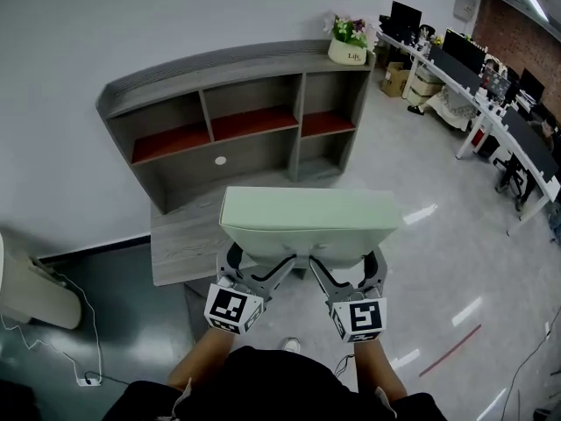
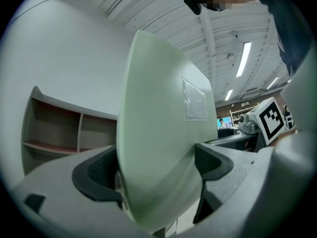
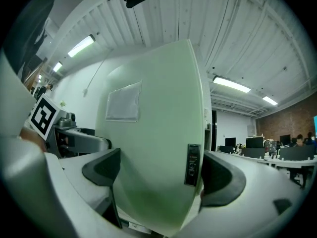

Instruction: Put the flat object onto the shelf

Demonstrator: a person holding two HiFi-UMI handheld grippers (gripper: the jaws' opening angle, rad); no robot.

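Observation:
A flat pale-green cushion-like object is held level in the air in front of me, above the grey desk. My left gripper is shut on its near edge at the left, and my right gripper is shut on the near edge at the right. In the left gripper view the green object fills the space between the dark pads. The right gripper view shows the same object pinched between its pads, with a small dark label on its edge. The grey shelf unit with red-lined compartments stands against the wall beyond the object.
A white flower pot stands on the shelf's top at the right end. The grey desk lies under the held object. Office desks with monitors line the far right. A white appliance and cables sit on the floor at the left.

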